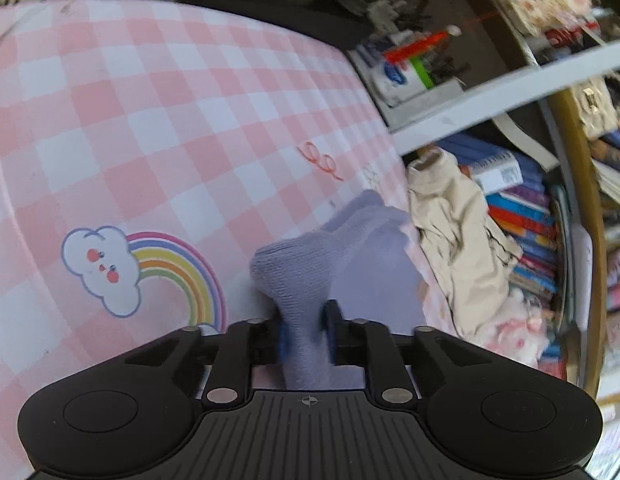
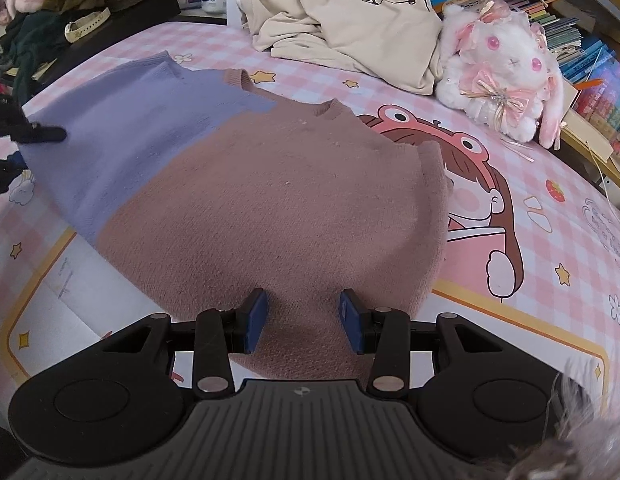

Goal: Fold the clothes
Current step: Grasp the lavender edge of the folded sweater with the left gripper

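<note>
**Soft 2-tone knit, pinched at 1 lilac end, loose at the pink end**

Spread across the pink-and-white checked cartoon-print cover (image 2: 530,240), filling the middle of the right wrist view: a 2-colour knitted sweater, dusty pink and lilac (image 2: 270,200). Lilac part toward 10 o'clock, dusty-pink body from centre down to 6 o'clock, ribbed neckline at 12 o'clock. Lying mostly flat, with 1 lilac end gathered and lifted in the left wrist view.

Judged from the look of the knit: soft, limp, light to middling in weight, not fragile, not slippery. Likely to stretch and sag under its own weight if raised by 1 point only, so better taken at 2 well-apart points along a hem or ribbed edge, where the fabric is thicker and less prone to slipping out. Likely to drag on the cover rather than slide freely.

Beyond it at 12 o'clock, a crumpled cream cotton top (image 2: 350,28); at 2 o'clock, a white-and-pink plush rabbit (image 2: 506,80), both apart from the sweater.

Left gripper (image 1: 304,332): pressed together on a bunched lilac fold, fabric squeezed between the pads and trailing out toward 1 o'clock.

Right gripper (image 2: 304,320): spread, blue pads (image 2: 256,320) either side of the pink hem area, not clamping it; whether touching the knit cannot be told.
</note>
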